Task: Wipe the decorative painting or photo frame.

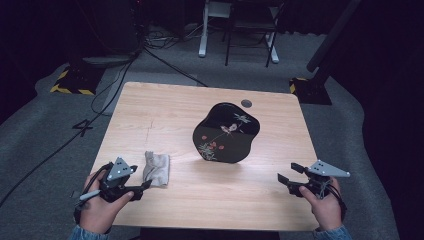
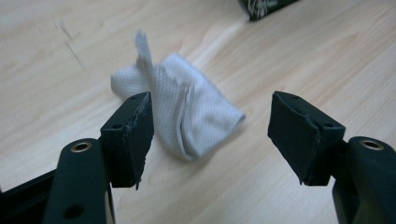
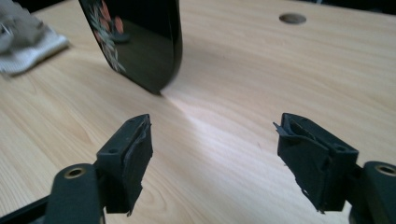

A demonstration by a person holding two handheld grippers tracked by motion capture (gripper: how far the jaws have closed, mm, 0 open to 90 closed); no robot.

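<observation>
The work looks barely begun: a crumpled white cloth (image 1: 157,168) lies on the bench (image 1: 165,110) near its front left, untouched, and the black lacquered tray (image 1: 226,133) painted with birds and flowers sits near the middle of the bench, well apart from the cloth and from both hands. The left gripper (image 1: 141,187) hovers just beside the cloth, its jaws spread wide and empty; in the left gripper view the cloth (image 2: 180,109) lies just ahead of them, between their lines but not pinched. The right gripper (image 1: 290,172) hangs over the bare front right of the bench, jaws likewise spread with nothing between them, pointing toward the tray (image 3: 140,42) and not close to it yet. My guess is that the cloth is to be picked up and the tray wiped or handled, so the grasp and all that follows remain to be done. Counted: one cloth, one tray, two grippers, and one small round hole (image 1: 246,103) in the bench at its far edge.
</observation>
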